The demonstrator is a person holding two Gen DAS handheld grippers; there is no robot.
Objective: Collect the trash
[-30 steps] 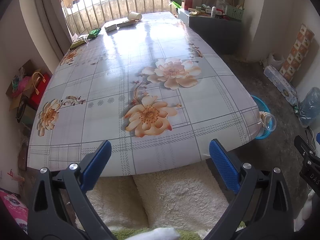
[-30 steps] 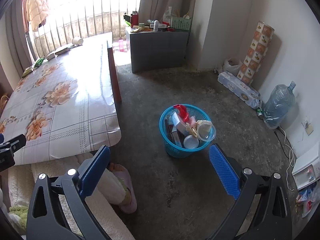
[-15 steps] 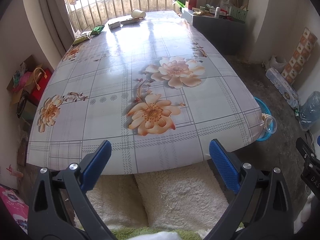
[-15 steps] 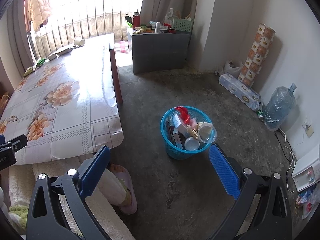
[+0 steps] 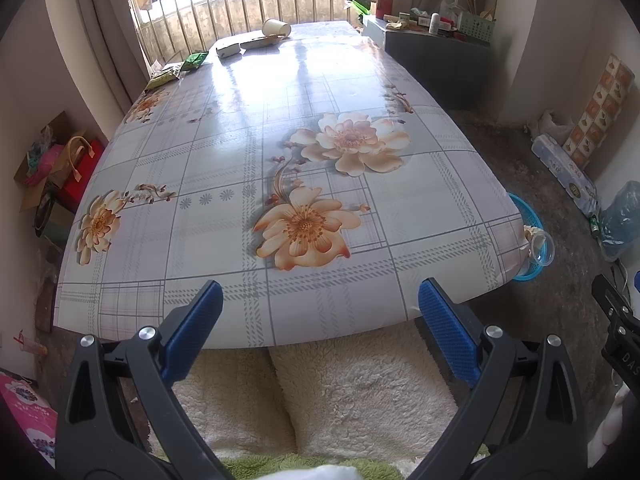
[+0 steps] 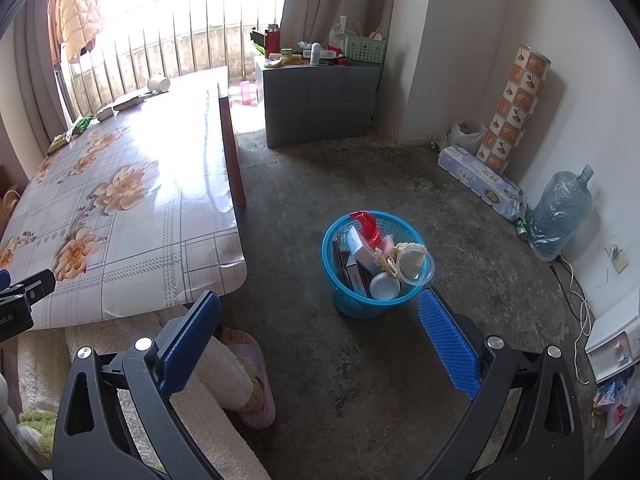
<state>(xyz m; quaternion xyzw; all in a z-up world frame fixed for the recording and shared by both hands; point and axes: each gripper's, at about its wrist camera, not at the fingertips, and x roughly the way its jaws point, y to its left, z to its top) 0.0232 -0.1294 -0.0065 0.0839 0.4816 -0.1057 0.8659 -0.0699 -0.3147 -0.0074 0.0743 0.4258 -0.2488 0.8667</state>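
Your left gripper (image 5: 320, 320) hovers wide open, empty, over table (image 5: 248, 152) edge; right gripper (image 6: 320, 328) wide open, empty, above floor by basket (image 6: 360, 304).

open tabletop (image 5: 280, 128), litter at far edge, basket (image 6: 340, 236) on bare floor

This is a lived-in room of a home. A long table (image 5: 280, 152) wears a flowered plastic cloth, a padded jacket (image 6: 78, 8) hangs by the barred window (image 5: 248, 4), toilet paper packs (image 6: 480, 178) and a water jug (image 6: 560, 216) sit on the bare concrete floor (image 6: 360, 360), and a slippered foot (image 6: 250, 364) shows.
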